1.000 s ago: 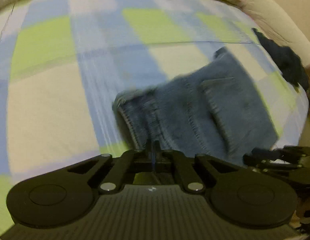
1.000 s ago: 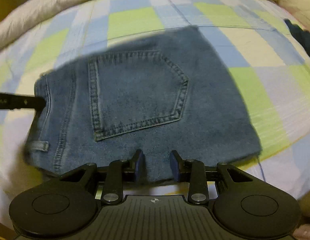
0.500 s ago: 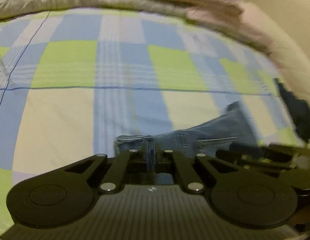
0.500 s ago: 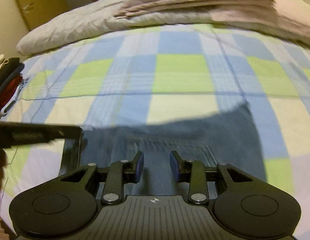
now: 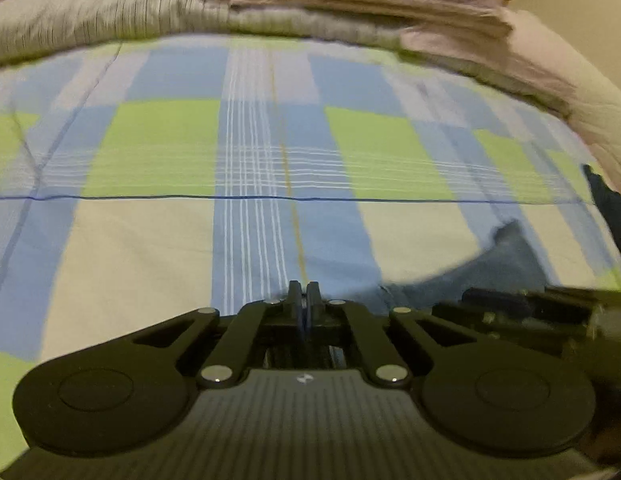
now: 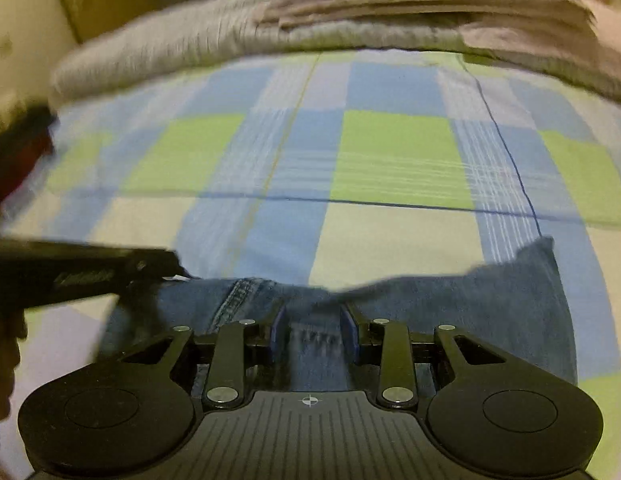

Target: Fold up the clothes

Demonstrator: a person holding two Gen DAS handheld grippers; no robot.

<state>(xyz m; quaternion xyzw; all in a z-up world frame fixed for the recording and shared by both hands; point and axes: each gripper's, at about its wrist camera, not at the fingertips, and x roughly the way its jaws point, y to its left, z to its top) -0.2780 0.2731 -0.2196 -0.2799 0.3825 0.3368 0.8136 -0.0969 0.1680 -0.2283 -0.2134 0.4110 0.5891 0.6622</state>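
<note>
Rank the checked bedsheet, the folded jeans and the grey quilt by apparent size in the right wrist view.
1. checked bedsheet, fills most of the frame.
2 and 3. folded jeans and grey quilt look similar in area; the jeans lie nearer the camera and partly behind the right gripper, so no firm ranking.

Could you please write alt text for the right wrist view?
The right gripper, open, sits low over folded jeans on a checked bedsheet. The left gripper reaches the jeans' left edge; grey bedding lies beyond.
</note>
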